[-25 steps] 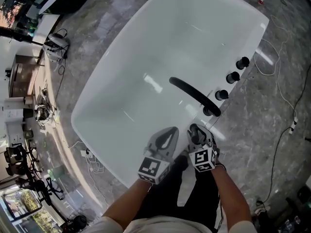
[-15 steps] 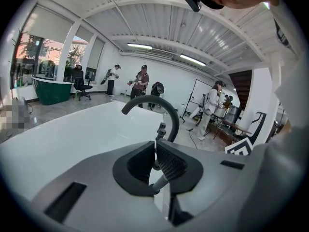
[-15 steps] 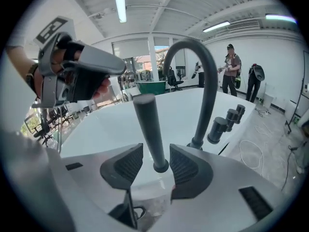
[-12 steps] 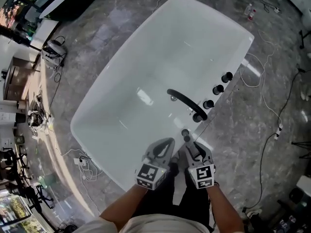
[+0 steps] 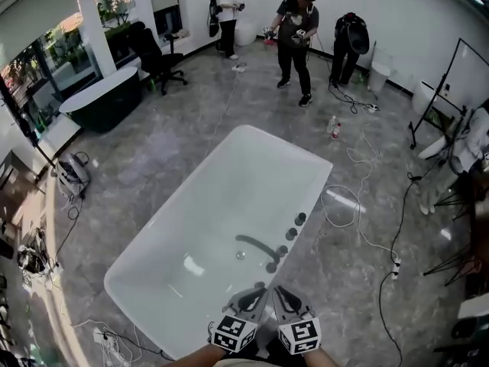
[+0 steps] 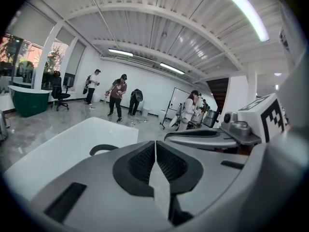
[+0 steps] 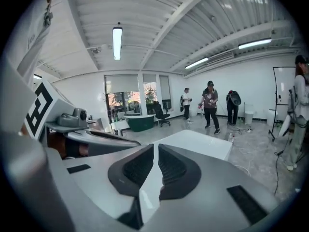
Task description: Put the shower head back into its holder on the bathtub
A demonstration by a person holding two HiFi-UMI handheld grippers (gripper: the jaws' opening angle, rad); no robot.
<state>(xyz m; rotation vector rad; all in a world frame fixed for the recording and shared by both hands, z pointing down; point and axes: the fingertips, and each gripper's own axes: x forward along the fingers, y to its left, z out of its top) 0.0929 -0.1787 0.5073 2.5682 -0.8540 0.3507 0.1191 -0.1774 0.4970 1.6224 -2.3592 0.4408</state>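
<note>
The white bathtub (image 5: 221, 205) lies below me with its black spout (image 5: 256, 247) and a row of black knobs (image 5: 291, 233) on the right rim. I cannot make out the shower head or its holder at this size. Both grippers hang side by side at the tub's near end, above the rim. My left gripper (image 5: 260, 292) is shut with nothing in it, its pads meeting (image 6: 155, 144). My right gripper (image 5: 277, 290) has its jaws closing, with a narrow gap (image 7: 155, 151) and nothing between them. Both gripper views look level across the tub (image 7: 193, 141) into the room.
Several people stand at the far wall (image 5: 298, 21). A dark green tub (image 5: 99, 98) and an office chair (image 5: 157, 56) are at the back left. Cables (image 5: 367, 205) run over the grey floor right of the tub. A whiteboard (image 5: 458, 67) stands far right.
Both grippers have risen from the tub's rim, and the view has pulled up and back. The right gripper has left the dark fitting on the rim, and its jaws have narrowed.
</note>
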